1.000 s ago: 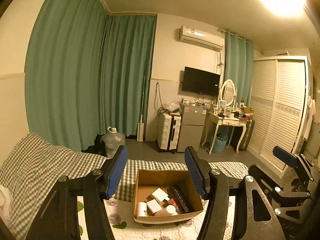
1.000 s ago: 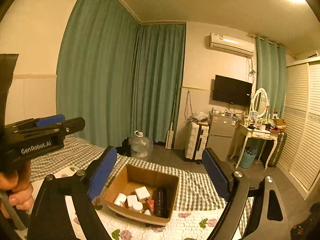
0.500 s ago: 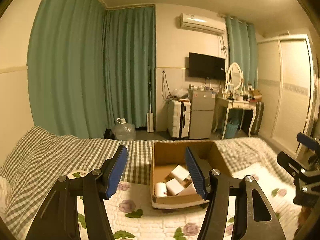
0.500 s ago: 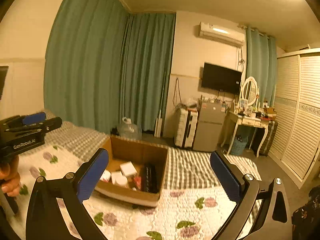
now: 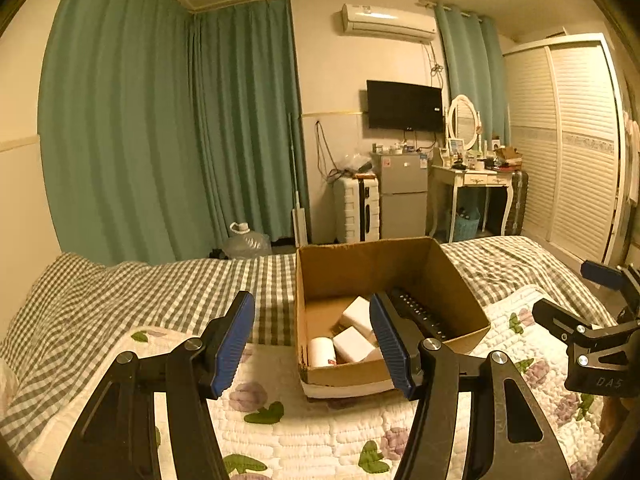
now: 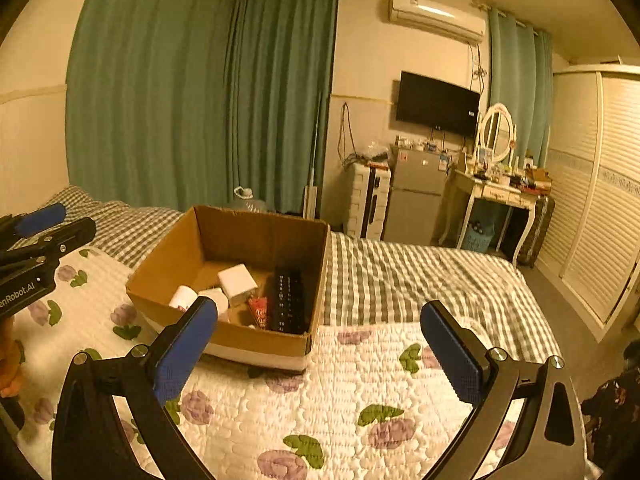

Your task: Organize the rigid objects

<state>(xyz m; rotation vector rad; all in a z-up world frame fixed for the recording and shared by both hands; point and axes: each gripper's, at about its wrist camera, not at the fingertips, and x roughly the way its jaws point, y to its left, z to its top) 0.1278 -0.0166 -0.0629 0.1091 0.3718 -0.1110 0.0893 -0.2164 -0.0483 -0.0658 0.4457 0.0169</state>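
Note:
An open cardboard box sits on the bed. Inside lie a black remote control, white boxes, a white roll-shaped container and a red packet. My left gripper is open and empty, above the quilt just in front of the box. My right gripper is open wide and empty, to the right front of the box. Each gripper shows at the edge of the other's view, the right one and the left one.
A floral quilt covers the near bed and a checked sheet lies beyond. Past the bed stand a water jug, a white suitcase, a small fridge, a dressing table and a louvred wardrobe.
Both grippers have tilted down and moved closer to the box, which now looks larger and nearer. Both stay open and empty.

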